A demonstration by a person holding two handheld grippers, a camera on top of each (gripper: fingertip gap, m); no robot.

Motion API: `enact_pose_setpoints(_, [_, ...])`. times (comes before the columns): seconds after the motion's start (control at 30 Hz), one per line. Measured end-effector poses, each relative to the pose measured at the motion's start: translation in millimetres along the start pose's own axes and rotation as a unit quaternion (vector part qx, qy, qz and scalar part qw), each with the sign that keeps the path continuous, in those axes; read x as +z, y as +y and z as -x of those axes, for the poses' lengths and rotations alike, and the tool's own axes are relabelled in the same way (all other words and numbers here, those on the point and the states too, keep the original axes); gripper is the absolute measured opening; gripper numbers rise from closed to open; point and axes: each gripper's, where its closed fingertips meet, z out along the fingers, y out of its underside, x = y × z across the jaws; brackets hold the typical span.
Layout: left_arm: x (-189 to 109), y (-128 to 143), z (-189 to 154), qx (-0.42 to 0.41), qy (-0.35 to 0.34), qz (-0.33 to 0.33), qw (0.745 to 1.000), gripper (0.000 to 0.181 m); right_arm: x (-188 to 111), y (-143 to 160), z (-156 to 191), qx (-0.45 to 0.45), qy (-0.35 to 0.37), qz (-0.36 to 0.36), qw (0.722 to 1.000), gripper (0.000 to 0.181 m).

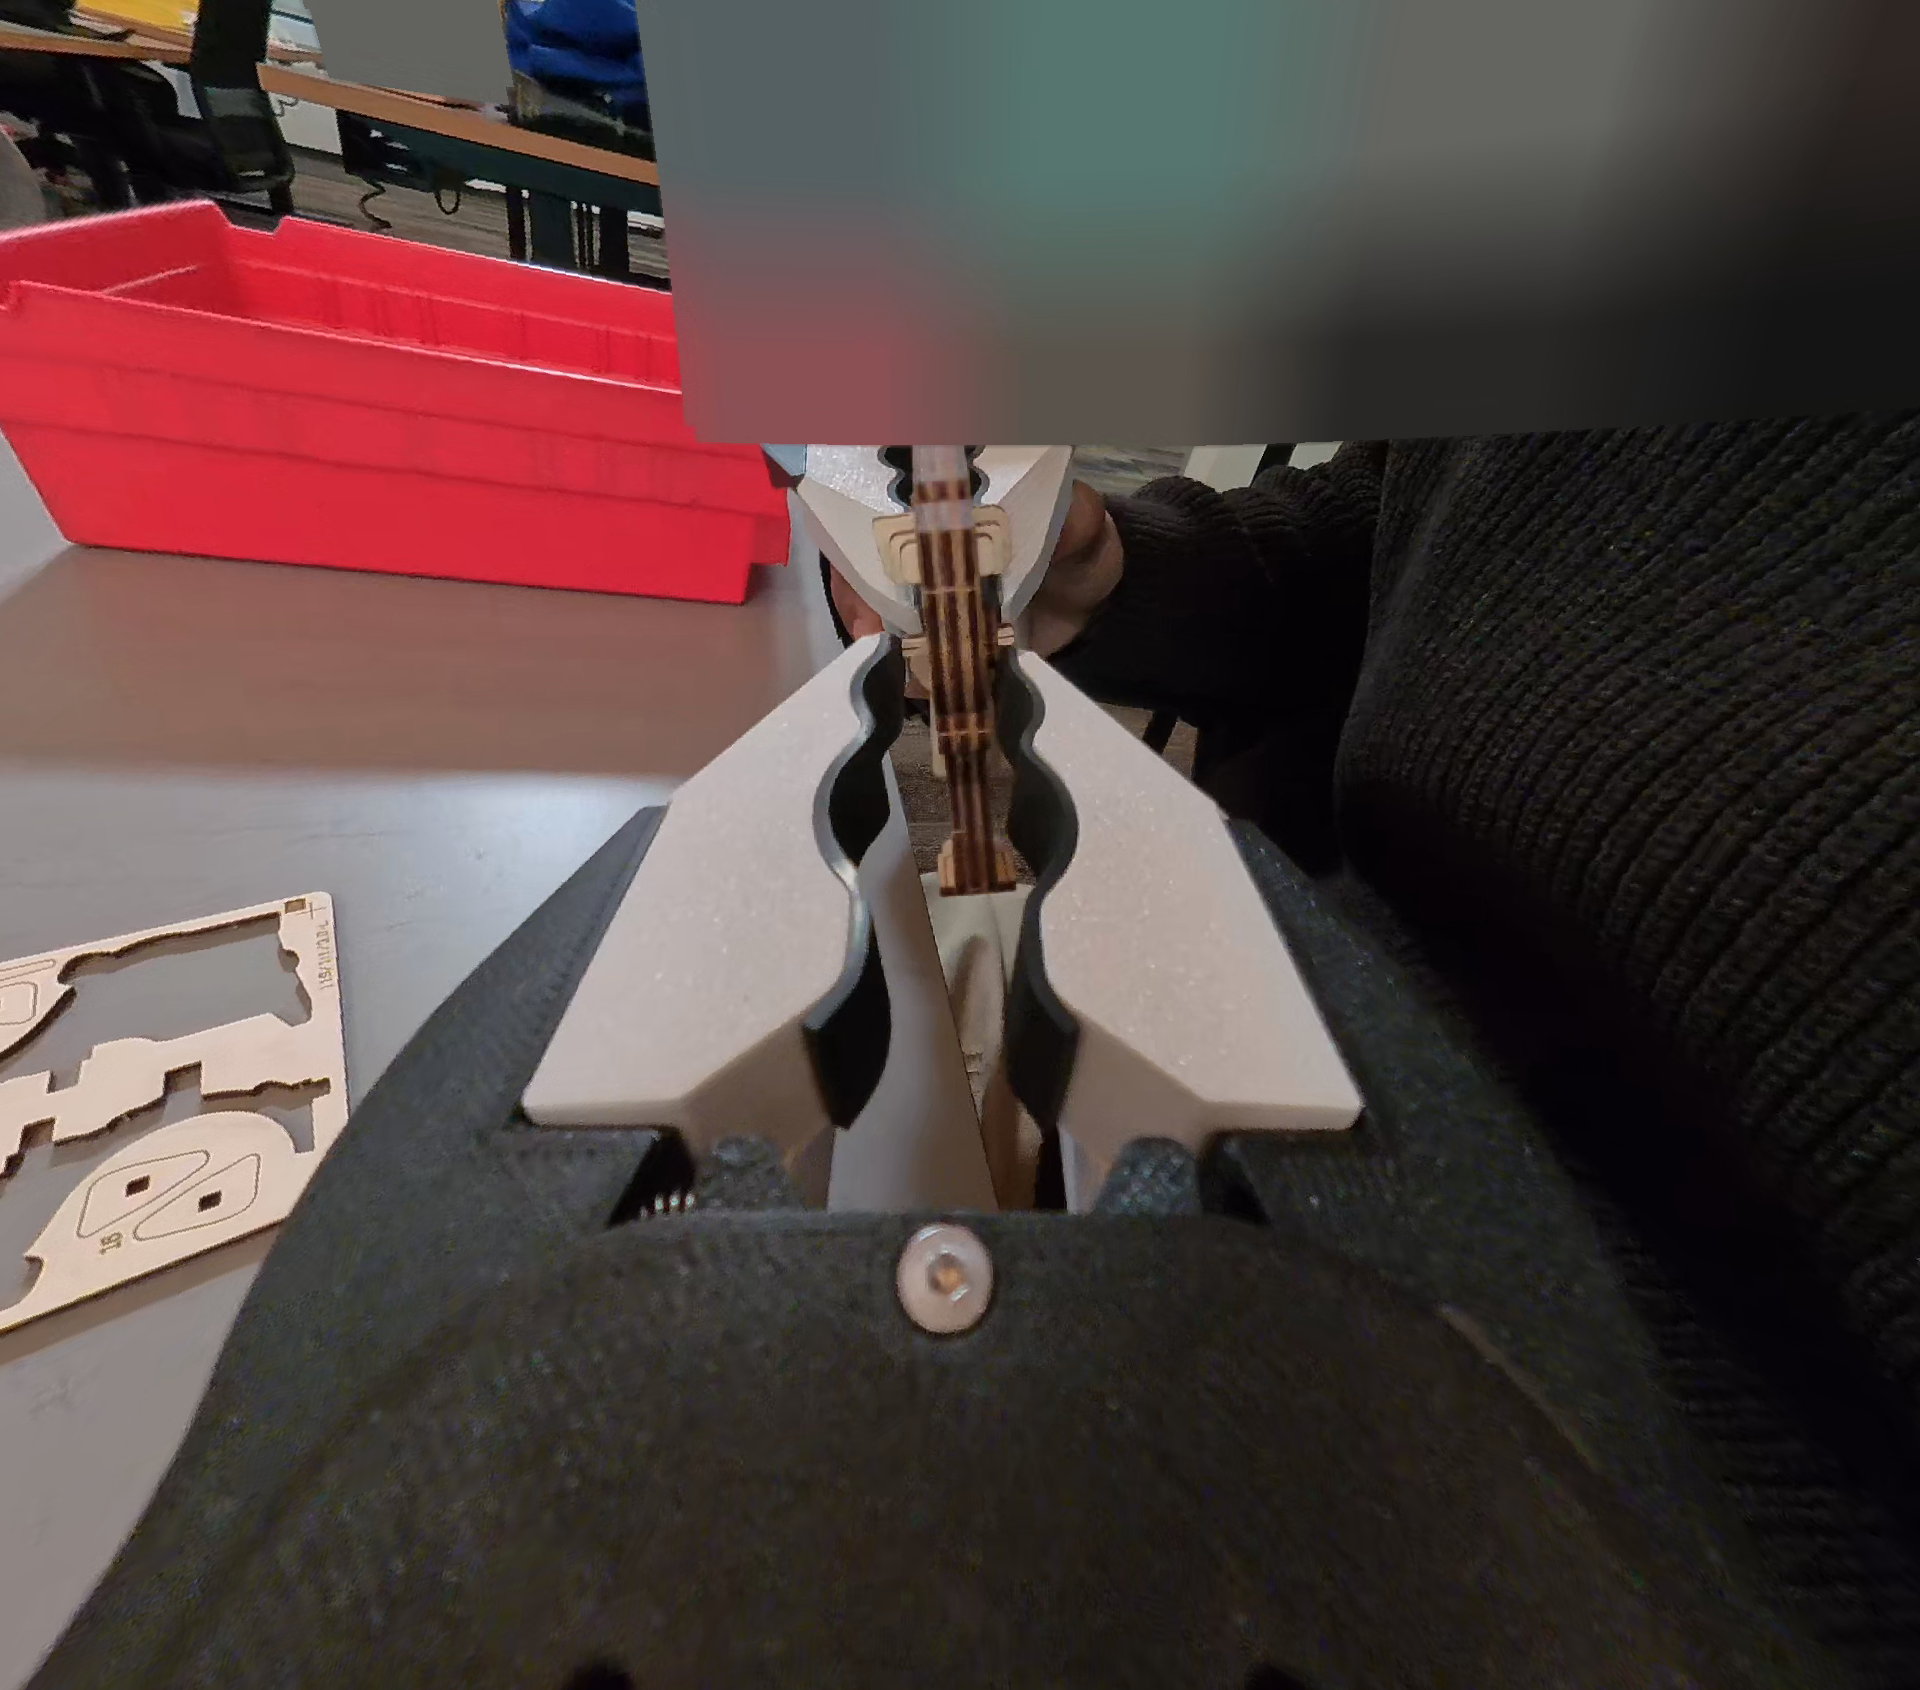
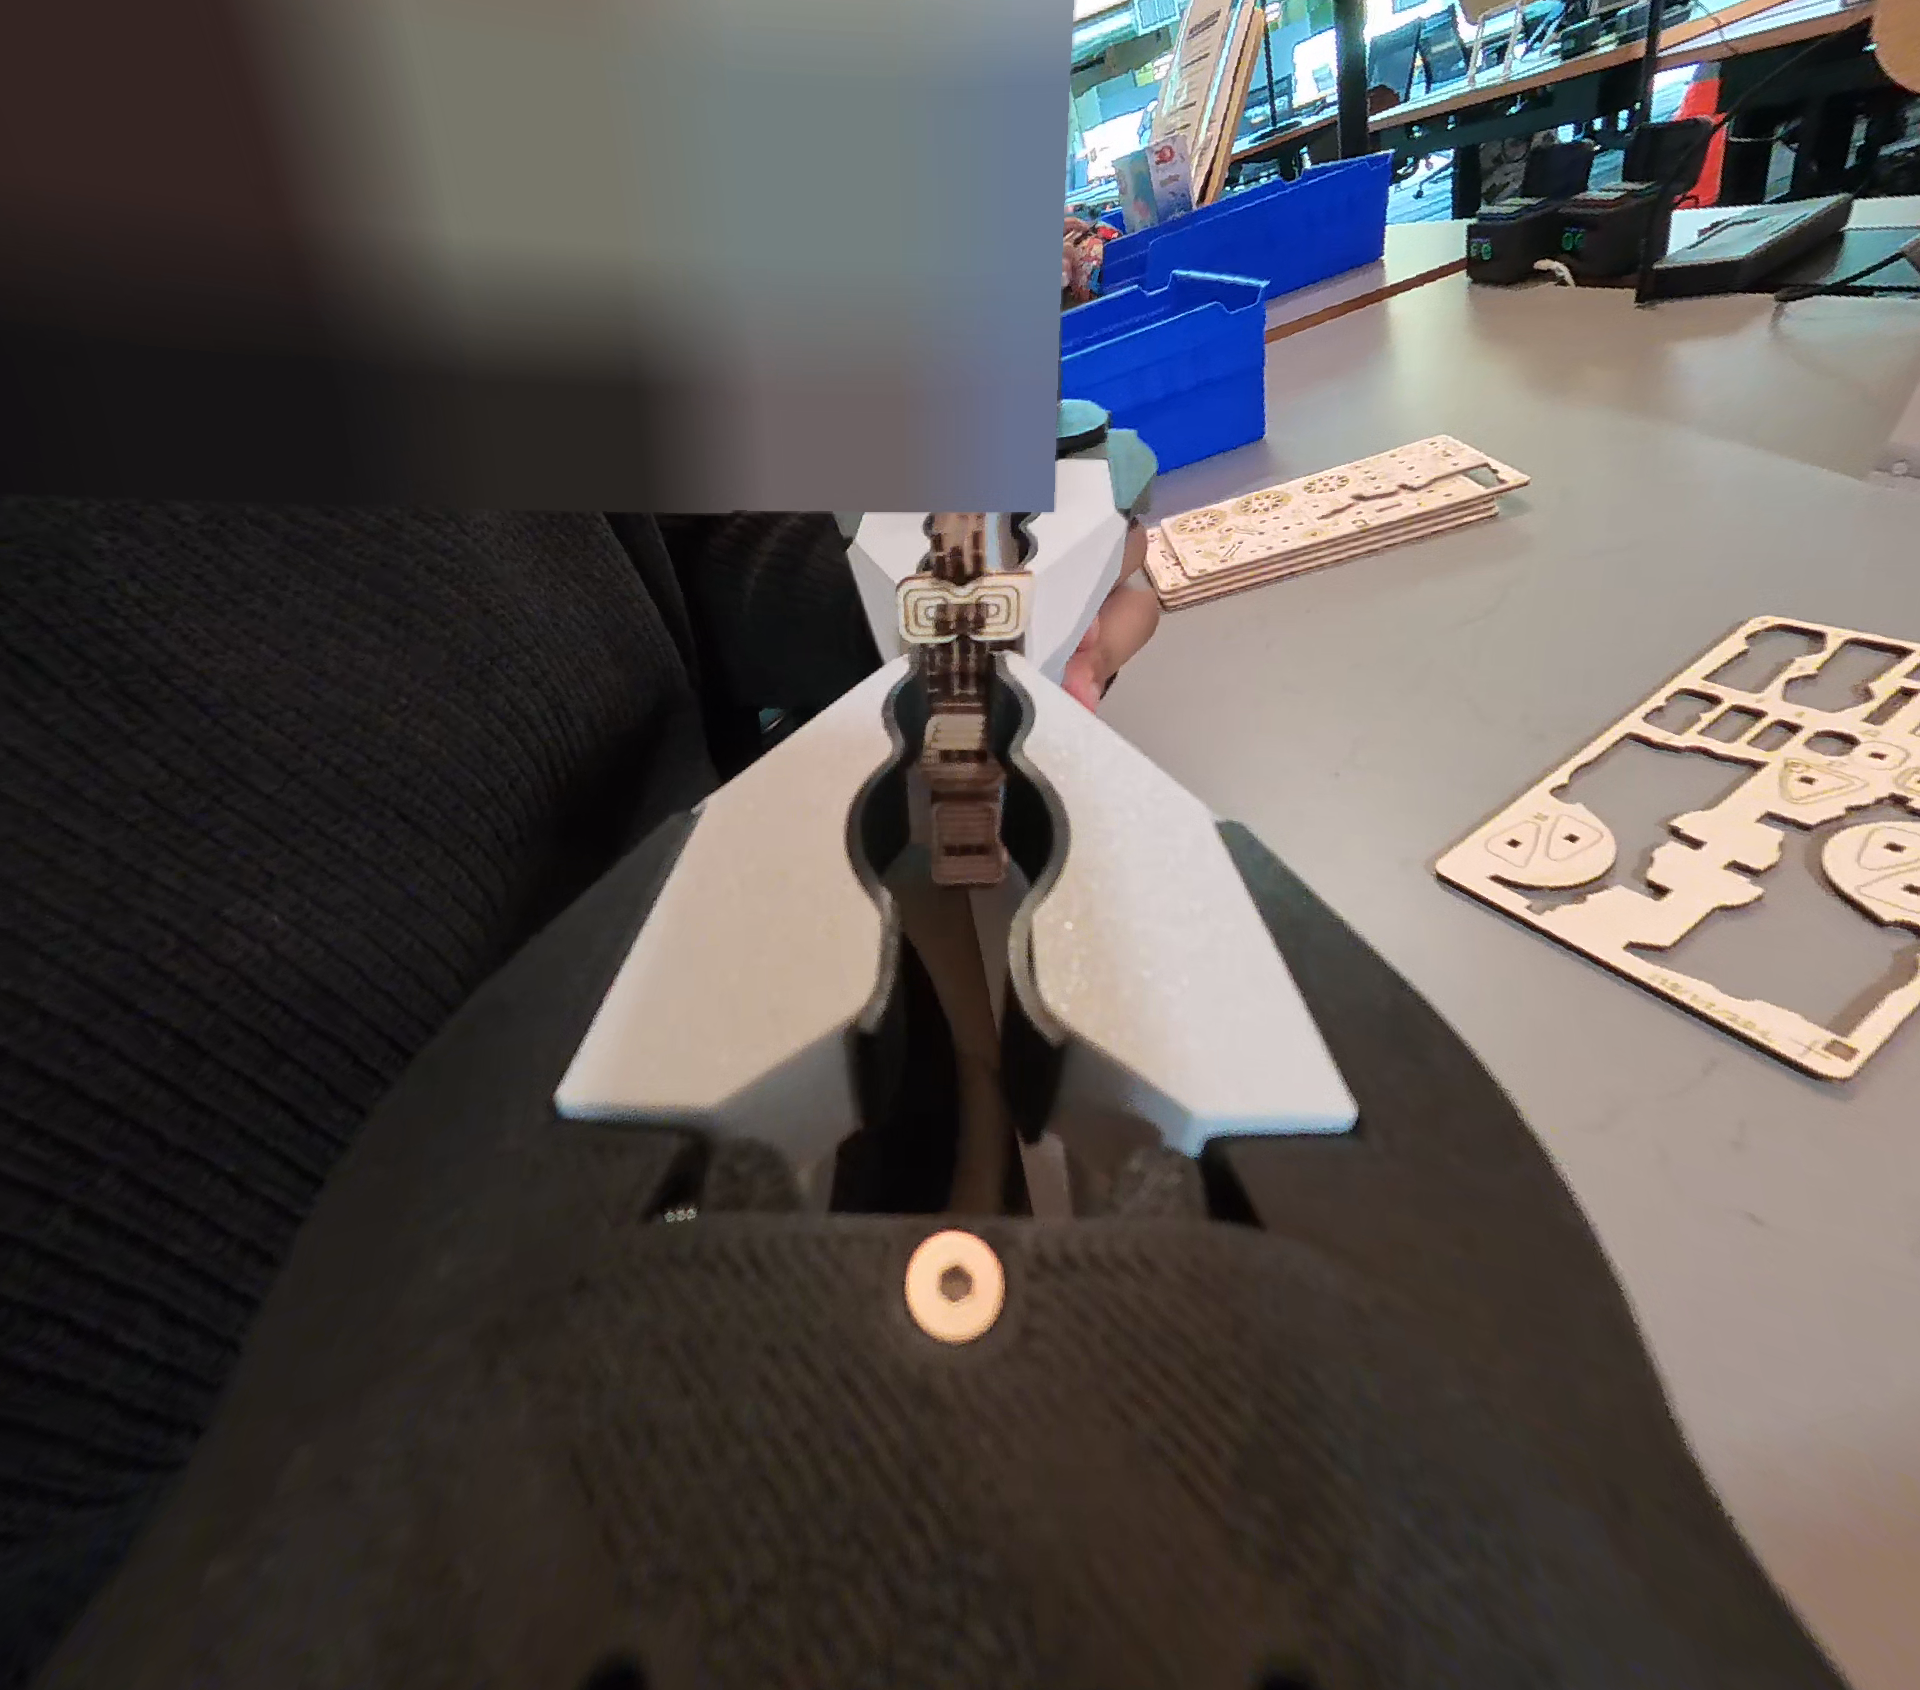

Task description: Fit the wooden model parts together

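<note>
A narrow wooden model assembly made of stacked laser-cut layers is held in the air between the two grippers, which face each other. My left gripper is shut on its near end. The right gripper's white fingers clamp the far end, next to a small engraved cross piece. In the right wrist view my right gripper is shut on the same assembly, with the cross piece just beyond its tips and the left gripper's finger behind it.
A red bin stands on the grey table at the left. A punched-out wooden sheet lies beside it and also shows in the right wrist view. A stack of sheets and blue bins lie farther off. A black knitted sleeve is close by. Less than 4 cm separates the two grippers' tips.
</note>
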Motion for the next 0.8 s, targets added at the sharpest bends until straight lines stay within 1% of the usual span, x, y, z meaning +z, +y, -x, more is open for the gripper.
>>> enact_pose_setpoints(0.17, [0,1,0,0.013,-0.005,0.001,1.0,0.017,0,1,-1,-0.002,0.005,0.003,1.0,0.01])
enact_pose_setpoints(0.27, [0,-2,-3,0.033,-0.011,-0.008,0.999,0.016,0,0,2,-0.028,0.001,0.0,1.0,0.01])
enact_pose_setpoints(0.37, [0,-3,-9,0.058,-0.003,-0.013,0.998,0.016,0,-1,9,-0.087,0.0,0.005,0.996,0.01])
enact_pose_setpoints(0.5, [-1,-5,-15,0.072,0.011,-0.018,0.997,0.018,2,-2,18,-0.177,0.011,0.016,0.984,0.01])
enact_pose_setpoints(0.57, [-1,-4,-18,0.085,0.013,-0.016,0.996,0.018,2,-1,20,-0.2,0.014,0.023,0.979,0.011])
enact_pose_setpoints(0.8, [-2,-5,-17,0.091,0.006,-0.018,0.996,0.015,1,0,18,-0.185,0.013,0.024,0.982,0.01])
